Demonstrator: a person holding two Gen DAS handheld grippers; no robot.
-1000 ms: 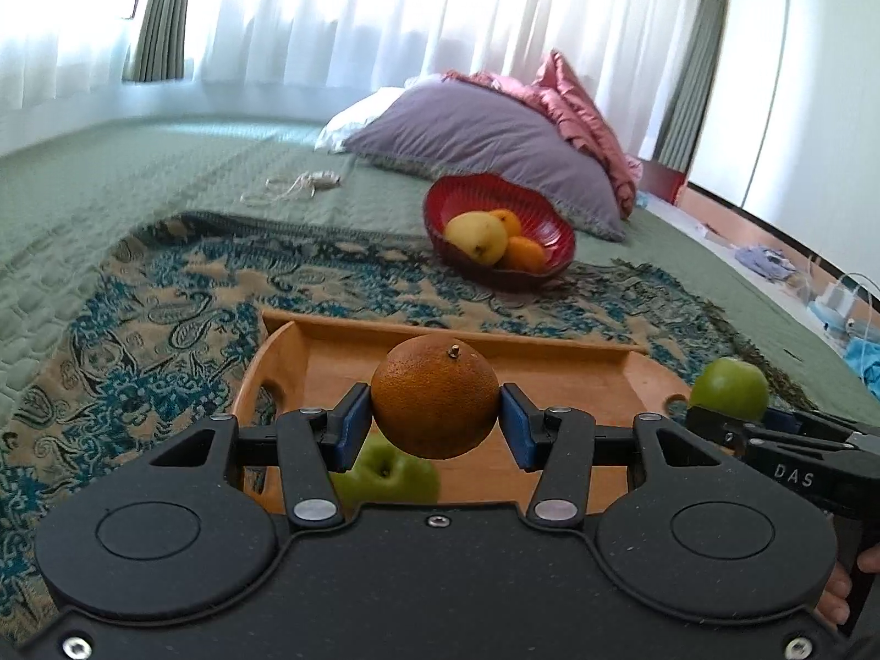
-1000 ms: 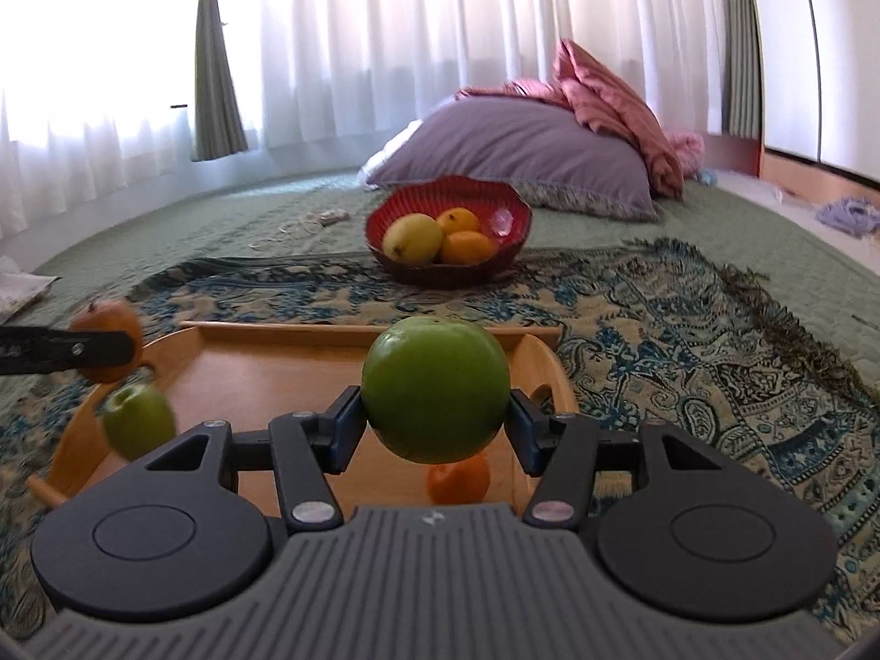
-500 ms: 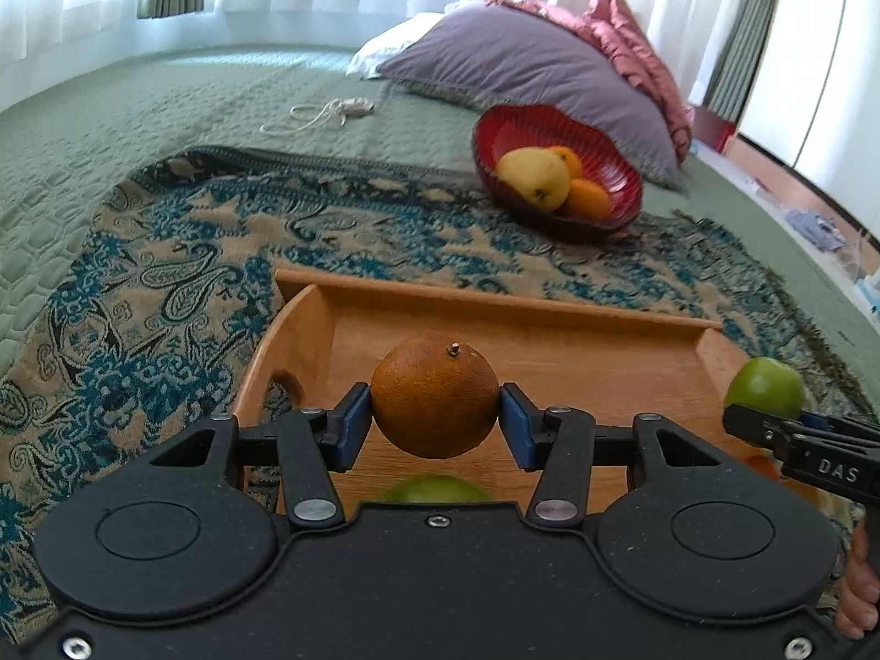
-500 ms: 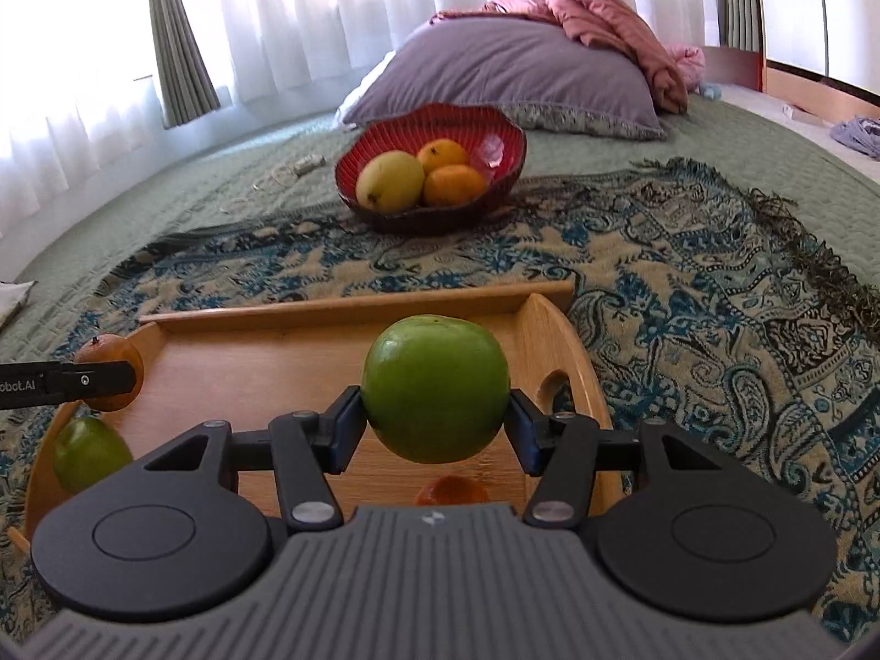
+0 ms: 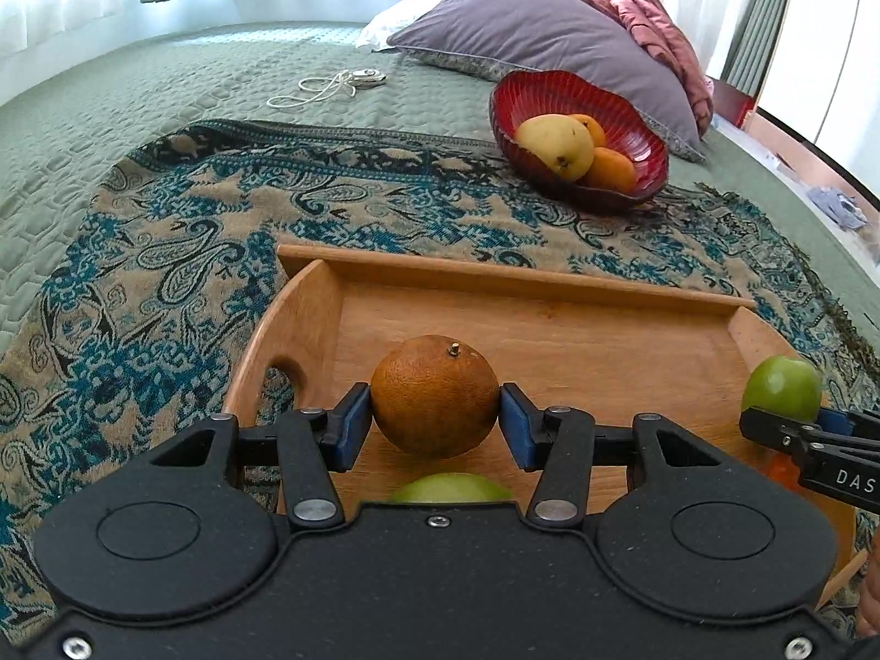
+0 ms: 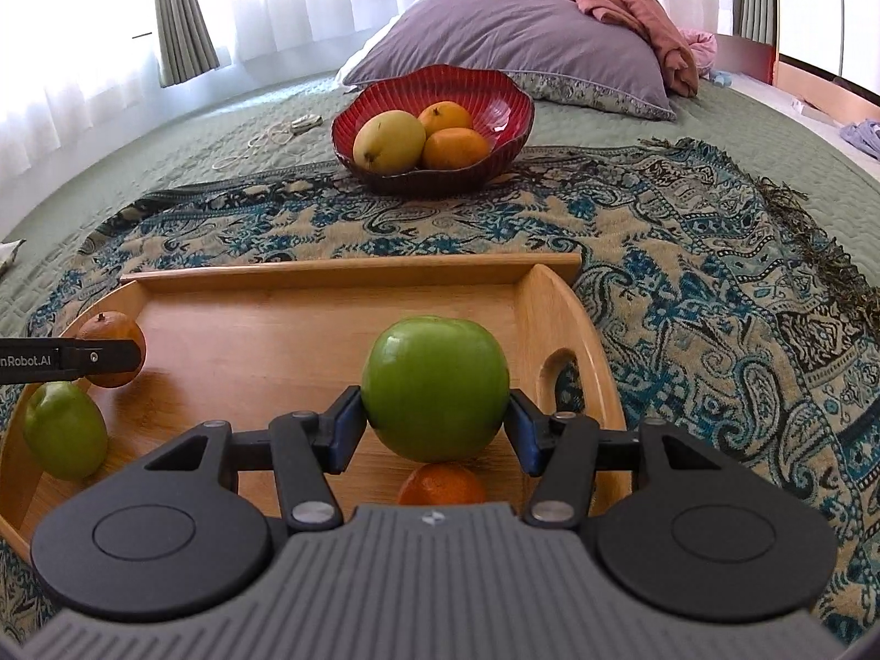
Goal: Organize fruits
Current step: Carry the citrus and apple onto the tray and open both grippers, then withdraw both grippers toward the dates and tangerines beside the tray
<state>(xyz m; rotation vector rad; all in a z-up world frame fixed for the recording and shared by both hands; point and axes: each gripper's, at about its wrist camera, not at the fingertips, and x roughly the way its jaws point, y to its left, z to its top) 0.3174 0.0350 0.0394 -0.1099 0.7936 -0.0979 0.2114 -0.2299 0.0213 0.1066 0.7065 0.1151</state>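
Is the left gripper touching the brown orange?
Touching. The left wrist view shows the left gripper with both blue pads pressed against the sides of the brown orange, held above the wooden tray.

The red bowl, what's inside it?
The red bowl holds a yellow mango and two oranges. Anything beneath or behind them is hidden.

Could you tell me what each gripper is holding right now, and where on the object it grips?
The left gripper holds a brownish orange by its sides, stem up. The right gripper holds a green apple by its sides.
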